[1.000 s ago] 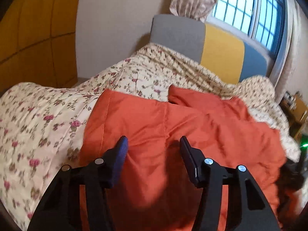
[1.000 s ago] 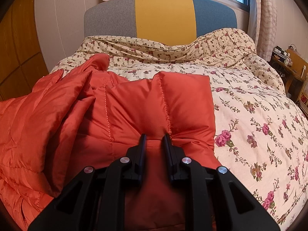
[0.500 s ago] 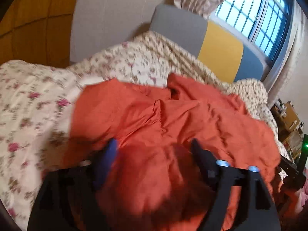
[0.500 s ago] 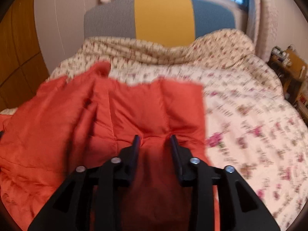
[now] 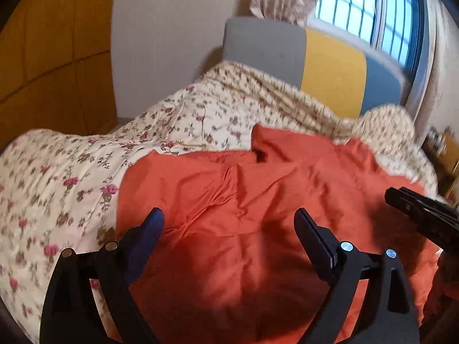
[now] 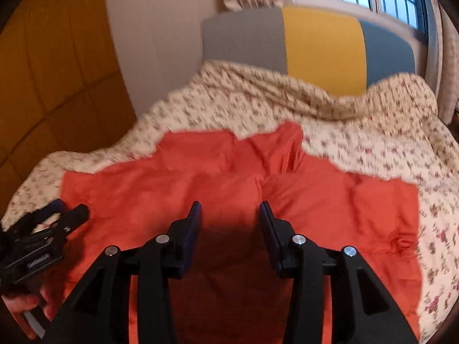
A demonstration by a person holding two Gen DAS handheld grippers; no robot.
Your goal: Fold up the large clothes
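Both hand-held grippers hang empty above the orange quilted jacket (image 5: 258, 215), left hand-held gripper (image 5: 229, 223) wide, right hand-held gripper (image 6: 231, 215) opening; soft, light, slippery padding is best pinched at a stitched edge.

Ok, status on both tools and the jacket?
Left tool open, empty. Right tool opening, clear of cloth. Orange jacket flat on floral quilt. Nothing blocking.

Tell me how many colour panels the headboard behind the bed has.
3, side by side on the headboard: a grey panel on the left, a yellow panel in the middle, and a blue panel on the right nearest the window. The floral quilt hides their lower edges.
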